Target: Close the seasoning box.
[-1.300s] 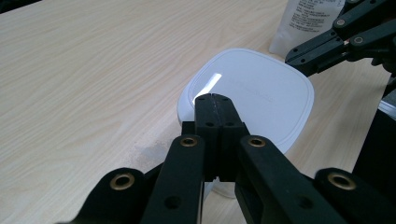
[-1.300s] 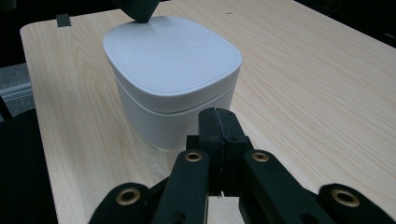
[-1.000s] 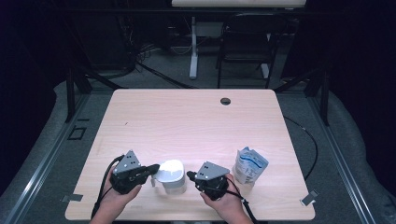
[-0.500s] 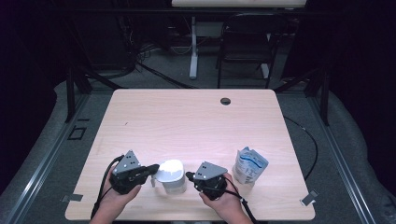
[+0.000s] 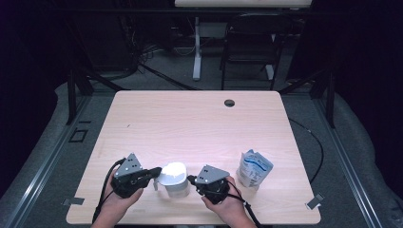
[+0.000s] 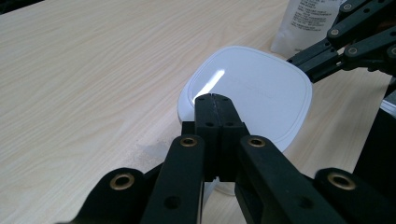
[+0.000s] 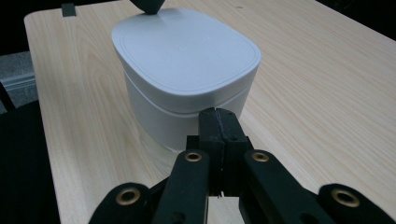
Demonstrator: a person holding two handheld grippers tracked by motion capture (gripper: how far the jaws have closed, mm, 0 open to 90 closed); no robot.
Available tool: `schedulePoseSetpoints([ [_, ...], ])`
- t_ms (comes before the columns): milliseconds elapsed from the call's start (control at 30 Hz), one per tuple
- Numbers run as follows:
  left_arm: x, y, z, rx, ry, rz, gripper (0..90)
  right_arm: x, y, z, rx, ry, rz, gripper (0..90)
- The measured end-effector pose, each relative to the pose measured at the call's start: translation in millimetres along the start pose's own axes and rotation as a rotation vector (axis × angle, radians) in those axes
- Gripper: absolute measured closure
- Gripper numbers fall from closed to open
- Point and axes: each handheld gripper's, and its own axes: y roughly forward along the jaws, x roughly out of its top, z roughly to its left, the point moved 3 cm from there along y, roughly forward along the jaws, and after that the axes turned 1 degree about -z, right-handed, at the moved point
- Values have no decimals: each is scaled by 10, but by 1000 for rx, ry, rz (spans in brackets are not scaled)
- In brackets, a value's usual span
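- Both hand-held grippers sit at the near edge of the counter (image 5: 199,118), one either side of a white lidded tub (image 5: 173,178): from the tub, the left hand-held gripper (image 5: 156,172) lies at 9 o'clock and the right hand-held gripper (image 5: 191,180) at 3 o'clock.
- I read both sets of jaws as pressed flat together with nothing between them; each gripper view shows the two black pads meeting along a single seam.
- On the left gripper view, my closed tip rides at the near rim of the tub's lid (image 6: 247,93), over its edge; I cannot tell whether it touches.
- On the right gripper view, the closed tip points at the tub's side wall (image 7: 187,116) just below the lid, very near, contact unclear.
- At 3 o'clock from the tub, beyond my right hand, stands a blue and white pouch (image 5: 254,168), upright and well apart from it.
- My judgement: this is the set-up before opening the tub, with the lid seated and neither gripper gripping anything.
- Next I would need to part one set of jaws and steady the tub's body, then work the other tip under the lid's rim and lift, keeping the light tub from sliding or tipping on the smooth wood.
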Motion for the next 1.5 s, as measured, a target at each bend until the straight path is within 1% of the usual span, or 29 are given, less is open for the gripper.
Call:
schedulePoseSetpoints([
  [167, -7, -2, 6, 2, -3, -5, 900, 34, -5, 15, 3, -11, -5, 900],
  [633, -12, -2, 9, 5, -7, -8, 900, 58, -9, 24, 0, -11, -11, 900],
  [700, -13, -5, 8, 7, -6, -7, 900, 63, -15, 22, 1, -16, -3, 900],
  [833, -26, -21, 7, 20, -10, -9, 900, 73, -28, 25, 2, -9, -15, 900],
  [967, -49, -49, 22, 25, -17, -7, 867, 93, -38, 39, 0, -15, -18, 900],
  [1133, -62, -77, 38, 33, -29, -12, 851, 115, -39, 39, 4, -25, -18, 900],
  [1200, -70, -84, 41, 37, -27, -12, 834, 116, -38, 39, 4, -23, -21, 900],
  [1267, -83, -98, 46, 43, -34, -11, 813, 117, -40, 39, 4, -21, -22, 900],
  [1300, -92, -100, 49, 43, -46, -16, 803, 119, -42, 39, 5, -21, -23, 900],
  [1333, -100, -109, 55, 47, -50, -14, 796, 122, -43, 37, 6, -21, -24, 900],
  [1500, -141, -138, 88, 67, -58, -19, 736, 141, -53, 27, 8, -14, -37, 900],
])
